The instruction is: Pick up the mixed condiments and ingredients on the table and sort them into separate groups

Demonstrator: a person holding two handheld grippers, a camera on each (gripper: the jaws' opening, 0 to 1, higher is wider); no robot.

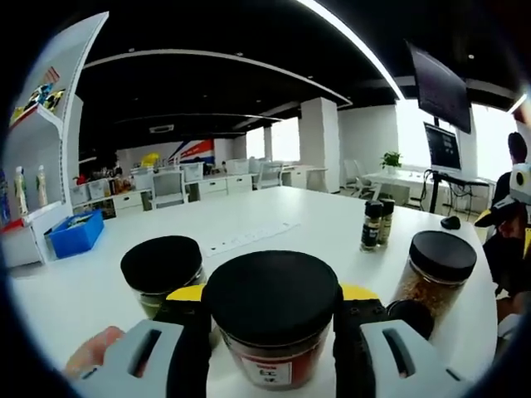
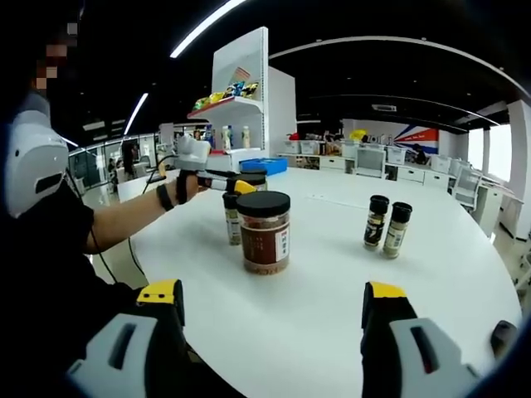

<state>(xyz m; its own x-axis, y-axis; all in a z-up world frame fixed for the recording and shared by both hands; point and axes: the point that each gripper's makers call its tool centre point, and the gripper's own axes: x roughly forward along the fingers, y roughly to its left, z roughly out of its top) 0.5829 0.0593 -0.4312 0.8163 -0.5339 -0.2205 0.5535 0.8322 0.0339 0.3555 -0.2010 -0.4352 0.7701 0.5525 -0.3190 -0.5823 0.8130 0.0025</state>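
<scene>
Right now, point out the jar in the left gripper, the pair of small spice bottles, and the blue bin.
jar [image 1: 272,303], left gripper view, black lid.
small spice bottles [image 2: 387,226], right gripper view, between the pair.
blue bin [image 1: 75,234], left gripper view, front wall.

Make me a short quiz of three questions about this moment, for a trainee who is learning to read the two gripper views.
1. True or false: the left gripper is shut on the clear jar with a black lid and red label.
2. Choose one. The right gripper is: A) open and holding nothing; B) shut on a small bottle; C) shut on a blue box.
3. Fill the gap: in the right gripper view, ___ small dark-capped spice bottles stand side by side on the white table, to the right of the brown-filled jar with a black lid.

Key: 1 true; 2 A; 3 two.
</scene>
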